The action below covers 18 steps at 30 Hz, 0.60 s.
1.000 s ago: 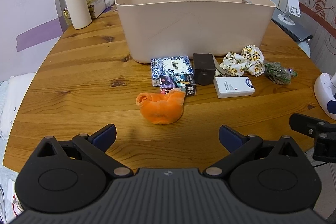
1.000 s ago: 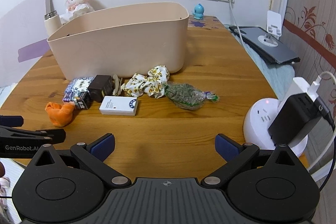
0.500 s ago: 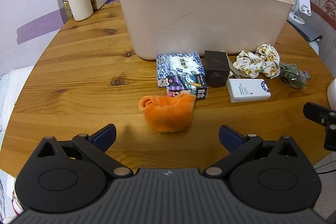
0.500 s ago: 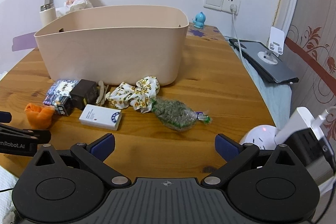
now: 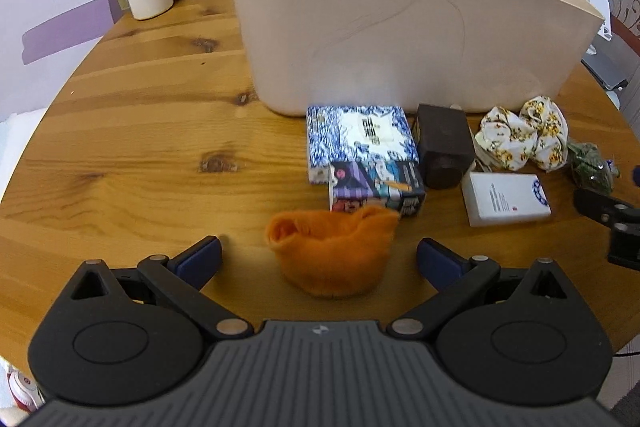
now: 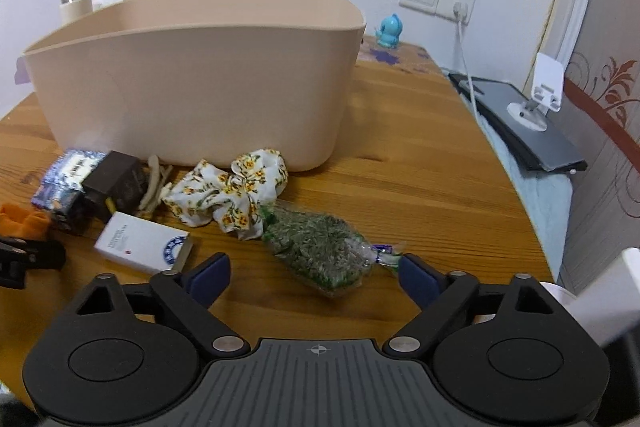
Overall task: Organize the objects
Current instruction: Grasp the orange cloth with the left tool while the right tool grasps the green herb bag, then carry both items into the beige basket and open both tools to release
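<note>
We've got both grippers wide open, left gripper (image 5: 319, 257) straddling the fuzzy orange sock (image 5: 332, 253), right gripper (image 6: 314, 273) around the crinkly green-filled bag (image 6: 320, 251), near the smooth beige tub (image 5: 400, 19).

Both the left gripper (image 5: 319, 253) and right gripper (image 6: 314, 273) hover low (jaws spread wide, gripping nothing).

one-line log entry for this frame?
left gripper: open, around orange sock | right gripper: open, at green packet | bin: nothing visible inside
</note>
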Motion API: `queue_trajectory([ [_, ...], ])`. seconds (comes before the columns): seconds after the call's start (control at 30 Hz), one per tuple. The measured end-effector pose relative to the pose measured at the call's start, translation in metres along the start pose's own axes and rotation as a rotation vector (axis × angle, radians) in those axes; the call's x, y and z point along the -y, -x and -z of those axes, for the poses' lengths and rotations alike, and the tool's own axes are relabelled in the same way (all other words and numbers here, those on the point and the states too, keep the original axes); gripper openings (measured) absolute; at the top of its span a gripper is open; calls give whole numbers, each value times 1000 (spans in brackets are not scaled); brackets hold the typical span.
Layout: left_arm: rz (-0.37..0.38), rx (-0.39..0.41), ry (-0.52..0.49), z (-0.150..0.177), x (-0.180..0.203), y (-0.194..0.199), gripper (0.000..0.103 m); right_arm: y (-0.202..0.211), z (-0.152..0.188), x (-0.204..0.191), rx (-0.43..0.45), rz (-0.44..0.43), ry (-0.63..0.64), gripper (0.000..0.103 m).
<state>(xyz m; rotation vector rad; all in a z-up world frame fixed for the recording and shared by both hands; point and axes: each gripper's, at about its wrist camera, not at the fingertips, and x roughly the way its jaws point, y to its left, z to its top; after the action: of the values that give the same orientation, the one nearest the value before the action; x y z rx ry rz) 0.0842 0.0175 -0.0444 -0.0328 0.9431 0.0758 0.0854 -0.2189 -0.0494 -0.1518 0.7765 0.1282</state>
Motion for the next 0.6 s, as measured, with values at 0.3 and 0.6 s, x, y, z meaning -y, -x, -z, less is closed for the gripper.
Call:
queue_trajectory([
  [0.3,27,53,-41,-5,1,1,79,-17,-8,-3,23,-14,-7,59],
  [0.6,97,72,-101,0,4,12,21,-9,-2,-3,33,-1,-34,55],
])
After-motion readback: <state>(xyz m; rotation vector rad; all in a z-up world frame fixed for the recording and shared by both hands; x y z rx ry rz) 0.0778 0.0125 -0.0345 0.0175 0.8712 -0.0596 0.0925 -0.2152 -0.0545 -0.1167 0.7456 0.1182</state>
